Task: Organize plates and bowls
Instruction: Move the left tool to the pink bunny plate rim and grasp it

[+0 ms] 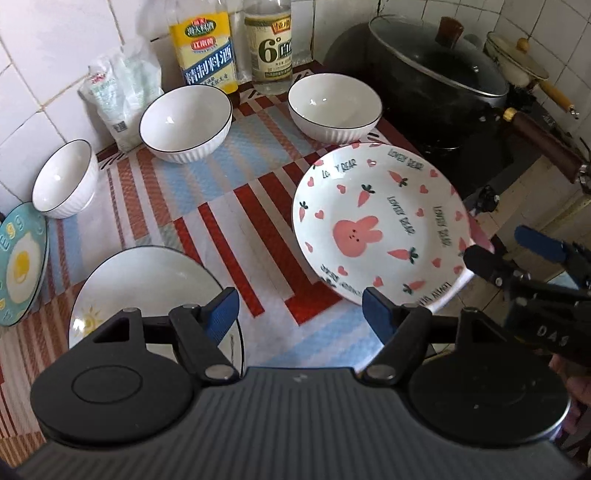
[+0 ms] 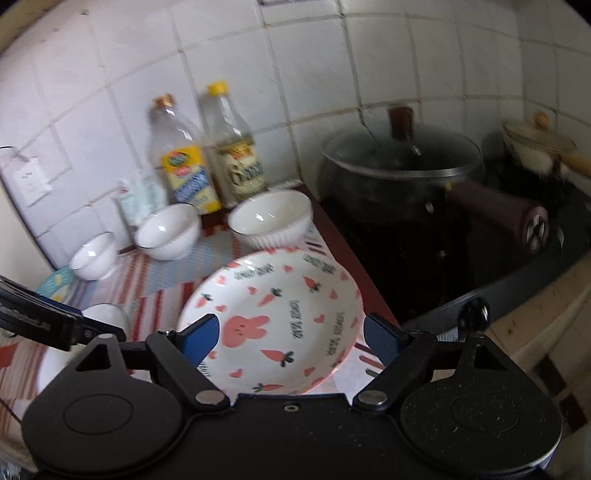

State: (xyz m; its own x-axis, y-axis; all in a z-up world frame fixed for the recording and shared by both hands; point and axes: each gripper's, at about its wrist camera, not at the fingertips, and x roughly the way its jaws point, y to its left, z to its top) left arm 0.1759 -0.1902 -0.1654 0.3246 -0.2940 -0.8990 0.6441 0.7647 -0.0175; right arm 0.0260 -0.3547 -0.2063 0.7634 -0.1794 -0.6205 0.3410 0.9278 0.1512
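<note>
bowls behind plate, pot right

- We are looking at a home kitchen: white wall tiles are lining the corner.
- A lidded black pot is sitting on a stove.
- Two condiment bottles are standing behind white bowls on the desk with its striped mat.

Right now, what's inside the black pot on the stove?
The pot has a dark lid with a brown knob on it, so its contents are hidden. Only the lid and the brown side handle show.
</note>
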